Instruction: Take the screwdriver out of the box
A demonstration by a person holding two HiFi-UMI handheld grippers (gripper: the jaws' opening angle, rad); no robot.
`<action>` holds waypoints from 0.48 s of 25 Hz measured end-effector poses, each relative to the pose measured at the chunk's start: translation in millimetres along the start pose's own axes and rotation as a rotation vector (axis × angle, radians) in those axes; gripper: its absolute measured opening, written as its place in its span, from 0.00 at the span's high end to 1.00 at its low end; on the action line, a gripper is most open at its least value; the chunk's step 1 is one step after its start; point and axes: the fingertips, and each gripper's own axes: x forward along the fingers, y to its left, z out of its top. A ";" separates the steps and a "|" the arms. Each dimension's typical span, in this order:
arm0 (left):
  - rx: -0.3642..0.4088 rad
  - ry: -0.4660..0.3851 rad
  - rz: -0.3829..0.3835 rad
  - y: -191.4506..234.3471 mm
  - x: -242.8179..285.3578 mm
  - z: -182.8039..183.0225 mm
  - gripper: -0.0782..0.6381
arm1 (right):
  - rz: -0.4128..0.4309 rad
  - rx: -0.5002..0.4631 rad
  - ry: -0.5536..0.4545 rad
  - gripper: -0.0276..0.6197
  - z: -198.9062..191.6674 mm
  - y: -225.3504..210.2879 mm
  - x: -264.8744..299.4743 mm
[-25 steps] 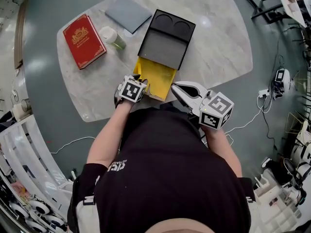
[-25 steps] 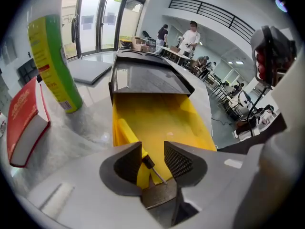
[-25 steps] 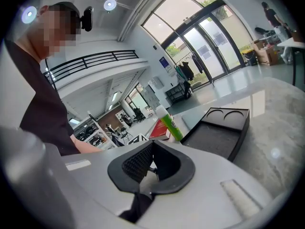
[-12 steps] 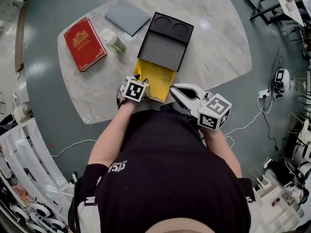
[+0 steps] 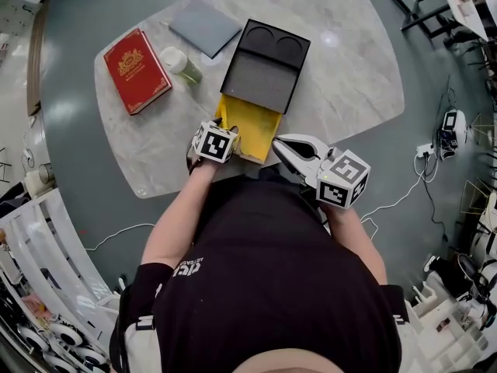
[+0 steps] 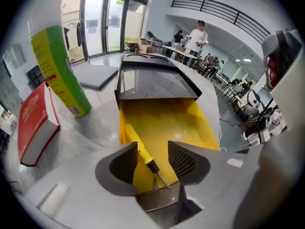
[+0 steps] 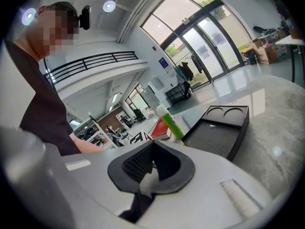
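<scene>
A black box (image 5: 264, 64) lies on the marble table with its yellow drawer (image 5: 247, 127) pulled out toward me. A yellow-handled screwdriver (image 6: 142, 152) lies along the drawer's left side, tip toward me. My left gripper (image 6: 152, 159) points down over the drawer's near left corner (image 5: 230, 135). Its jaws have just been opening and now stand wide on either side of the screwdriver, with neither pad pressing on it. My right gripper (image 5: 281, 143) hangs at the table's near edge, right of the drawer. It is shut and empty (image 7: 150, 159).
A red book (image 5: 136, 68), a green-and-white bottle (image 5: 180, 61) and a grey pad (image 5: 206, 22) lie left of and behind the box. The table's near edge (image 5: 233, 169) runs just under both grippers, close to my body.
The left gripper has edged a little toward the drawer. The right gripper has stayed where it was.
</scene>
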 end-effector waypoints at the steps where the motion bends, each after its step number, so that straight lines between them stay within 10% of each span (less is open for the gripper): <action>1: 0.001 0.006 0.010 0.0 1.0 -0.6 0.61 | 0.004 0.001 0.000 0.93 -0.6 0.7 0.8; 12: -0.032 0.038 0.052 -8.0 15.6 2.7 0.61 | -0.007 0.018 -0.021 0.93 0.3 -10.0 -15.4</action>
